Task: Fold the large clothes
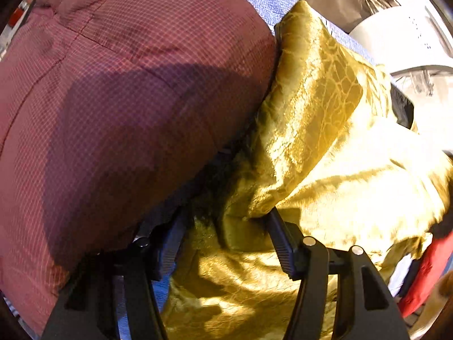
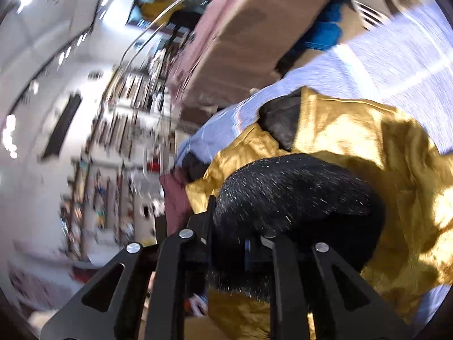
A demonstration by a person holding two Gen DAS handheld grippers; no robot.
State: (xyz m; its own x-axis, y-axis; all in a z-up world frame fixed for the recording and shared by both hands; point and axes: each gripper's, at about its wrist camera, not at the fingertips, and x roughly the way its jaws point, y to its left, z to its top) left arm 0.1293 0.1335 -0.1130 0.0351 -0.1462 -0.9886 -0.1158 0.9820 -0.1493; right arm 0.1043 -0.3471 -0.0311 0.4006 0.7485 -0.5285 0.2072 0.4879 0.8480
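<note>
A: The gold garment (image 1: 325, 147) is right under the left gripper (image 1: 226, 238), crumpled on the blue sheet (image 1: 266, 0), and a fold of it rises between the two fingers.

B: Clamped on it?

A: The right-hand finger (image 1: 280, 240) touches the fold; the other sits half hidden under cloth, so the jaws stand partly apart around the fabric and I can't call it a firm pinch. The gripper points straight down into the pile.

B: What's beside it?

A: A checked maroon garment (image 1: 119, 107) bulges up on its left, touching the gold one.

B: And the right gripper (image 2: 240, 238)?

A: It's tilted and angled downward, view blurred, with the gold garment (image 2: 368, 147) spread ahead and to its right. A black sparkly cuff (image 2: 291, 195) fills the gap between its fingers. The jaws are narrowed onto that black fabric, holding it.

B: Beyond that?

A: Blue sheet (image 2: 396, 56) farther out, a brown mattress edge (image 2: 254, 28) past it, cluttered shelves (image 2: 113, 141) off left.
</note>
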